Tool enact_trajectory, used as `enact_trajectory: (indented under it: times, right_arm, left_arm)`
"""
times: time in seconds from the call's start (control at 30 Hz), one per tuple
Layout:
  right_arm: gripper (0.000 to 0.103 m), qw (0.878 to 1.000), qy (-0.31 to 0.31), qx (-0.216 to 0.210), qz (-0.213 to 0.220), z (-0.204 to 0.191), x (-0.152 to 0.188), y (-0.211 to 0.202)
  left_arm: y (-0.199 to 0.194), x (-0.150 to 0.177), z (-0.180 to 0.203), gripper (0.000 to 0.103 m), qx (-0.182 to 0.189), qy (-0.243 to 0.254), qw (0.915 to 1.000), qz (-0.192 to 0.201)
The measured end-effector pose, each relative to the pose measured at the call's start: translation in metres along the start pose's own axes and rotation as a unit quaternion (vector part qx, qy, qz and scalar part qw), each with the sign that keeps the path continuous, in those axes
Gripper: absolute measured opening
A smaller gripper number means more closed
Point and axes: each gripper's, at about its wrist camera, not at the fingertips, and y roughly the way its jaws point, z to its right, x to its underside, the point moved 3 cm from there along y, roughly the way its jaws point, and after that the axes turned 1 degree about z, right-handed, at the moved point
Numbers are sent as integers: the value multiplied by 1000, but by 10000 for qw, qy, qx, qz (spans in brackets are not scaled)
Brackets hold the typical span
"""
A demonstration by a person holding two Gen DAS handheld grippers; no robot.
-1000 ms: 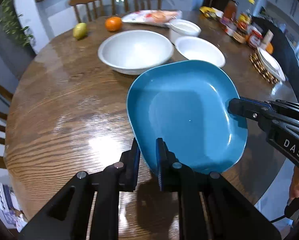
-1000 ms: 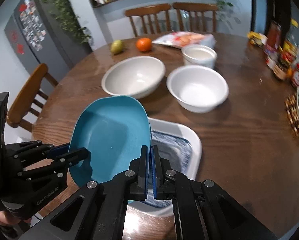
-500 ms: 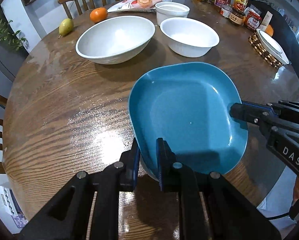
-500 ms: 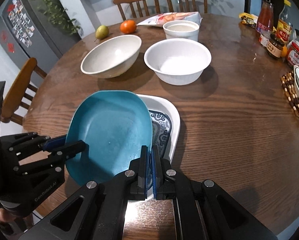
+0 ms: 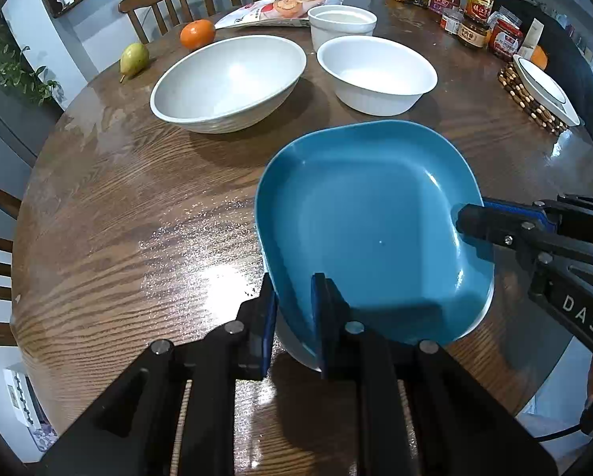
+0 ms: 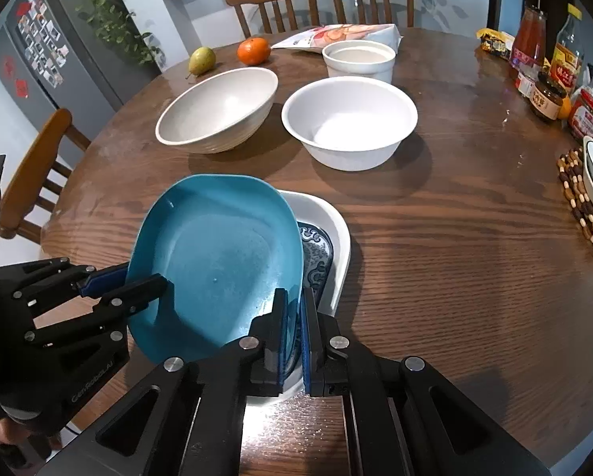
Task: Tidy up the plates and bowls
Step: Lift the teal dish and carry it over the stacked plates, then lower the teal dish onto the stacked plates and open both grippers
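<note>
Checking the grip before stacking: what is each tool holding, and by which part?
Both hold the blue plate by its rim: the left tool clamps the near-left edge, the right tool the opposite edge.

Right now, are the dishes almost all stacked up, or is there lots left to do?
Just begun. Nothing looks stacked yet. In hand: the left gripper and right gripper both pinch the blue plate, tilted over the white patterned dish. Left: the big bowl, the white bowl and the small bowl sit apart on the table.
</note>
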Motion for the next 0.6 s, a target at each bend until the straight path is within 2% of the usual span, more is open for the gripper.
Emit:
enact_trajectory:
  times: [0.13, 0.2, 0.27, 0.33, 0.4, 0.53, 0.6]
  right_arm:
    - [6, 10000, 11, 71, 26, 2, -1, -1]
    - [6, 10000, 27, 65, 63, 4, -3, -3]
    - [7, 9999, 53, 47, 99, 5, -5, -5]
    - [9, 9998, 53, 53, 158, 5, -8, -7]
    - [16, 9998, 46, 49, 207, 5, -10, -9]
    - [35, 9995, 88, 24, 305, 5, -14, -14]
    - [45, 9993, 120, 38, 366, 6, -15, -16]
  left_arm:
    - [-2, -2, -3, 40, -25, -72, 10000, 52]
    - [-6, -3, -4, 46, -33, -101, 9999, 119]
    - [-8, -5, -6, 60, -57, -143, 9997, 176]
    - [-12, -7, -9, 69, -100, -203, 9994, 258]
    - [-15, -10, -11, 70, -135, -247, 9991, 331]
    - [-17, -13, -12, 71, -126, -333, 9987, 366]
    - [-18, -13, -13, 78, -127, -378, 9984, 388]
